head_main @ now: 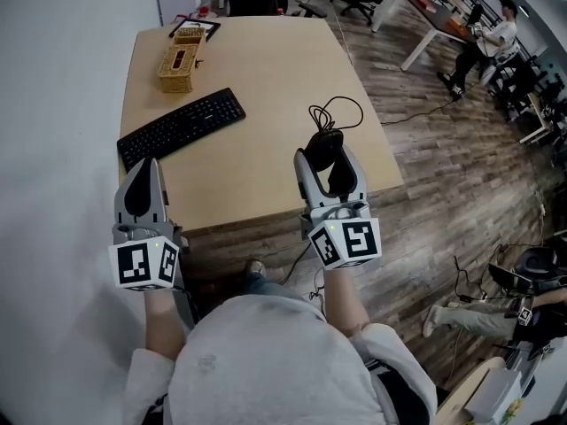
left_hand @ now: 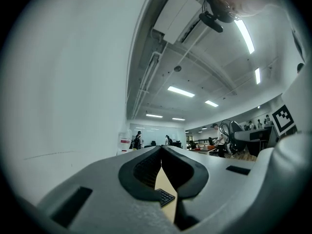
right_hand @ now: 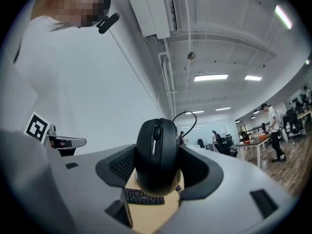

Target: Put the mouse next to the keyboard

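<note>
A black keyboard (head_main: pixel 182 127) lies at an angle on the left part of the light wooden table (head_main: pixel 266 69). My right gripper (head_main: pixel 325 155) is shut on a black wired mouse (head_main: pixel 324 145), held above the table's front right area. The mouse's cable (head_main: pixel 337 113) loops on the tabletop just beyond it. In the right gripper view the mouse (right_hand: pixel 157 155) sits upright between the jaw pads, with the keyboard (right_hand: pixel 143 196) below it. My left gripper (head_main: pixel 146 165) hovers over the table's front left corner, shut and holding nothing. A keyboard corner (left_hand: pixel 165 197) shows under its jaws.
A woven tissue box (head_main: pixel 181 67) and a black-framed board (head_main: pixel 196 28) sit at the table's far left. A white wall runs along the left. To the right is wood floor with cables, other desks, chairs and a seated person (head_main: pixel 483 47).
</note>
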